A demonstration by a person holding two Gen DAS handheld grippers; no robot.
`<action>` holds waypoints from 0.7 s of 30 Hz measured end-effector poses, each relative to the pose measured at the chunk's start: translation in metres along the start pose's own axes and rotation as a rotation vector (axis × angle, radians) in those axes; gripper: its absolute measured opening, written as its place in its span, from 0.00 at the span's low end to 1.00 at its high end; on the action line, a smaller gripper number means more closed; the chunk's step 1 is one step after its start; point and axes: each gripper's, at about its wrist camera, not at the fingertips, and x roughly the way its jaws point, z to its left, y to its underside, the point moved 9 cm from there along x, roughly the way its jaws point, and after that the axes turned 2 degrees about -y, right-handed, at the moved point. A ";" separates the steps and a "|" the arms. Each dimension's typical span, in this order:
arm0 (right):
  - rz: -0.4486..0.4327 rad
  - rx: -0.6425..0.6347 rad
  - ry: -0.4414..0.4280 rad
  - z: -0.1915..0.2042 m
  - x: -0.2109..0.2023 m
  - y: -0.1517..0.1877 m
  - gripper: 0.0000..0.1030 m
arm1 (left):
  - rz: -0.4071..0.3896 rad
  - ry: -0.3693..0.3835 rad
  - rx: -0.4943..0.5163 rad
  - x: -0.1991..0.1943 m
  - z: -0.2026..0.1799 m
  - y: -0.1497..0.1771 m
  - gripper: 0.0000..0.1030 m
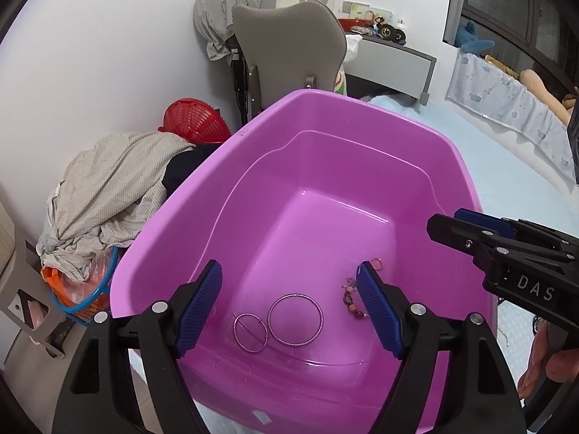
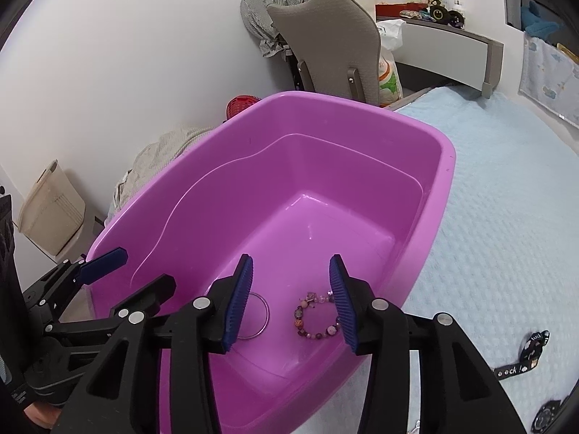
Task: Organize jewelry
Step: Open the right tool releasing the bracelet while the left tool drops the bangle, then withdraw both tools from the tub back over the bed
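Jewelry lies on the floor of the purple tub: two thin bangles side by side, a beaded bracelet, maybe a small ring. Left gripper and right gripper hover above, fingers spread, pinching nothing.

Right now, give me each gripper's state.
Left gripper: open, holding nothing, above the hoops in the tub.
Right gripper: open, holding nothing, over the beaded bracelet.
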 end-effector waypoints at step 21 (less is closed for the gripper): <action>-0.025 0.007 -0.001 0.004 -0.024 0.005 0.42 | -0.027 -0.015 0.008 -0.033 -0.006 0.003 0.73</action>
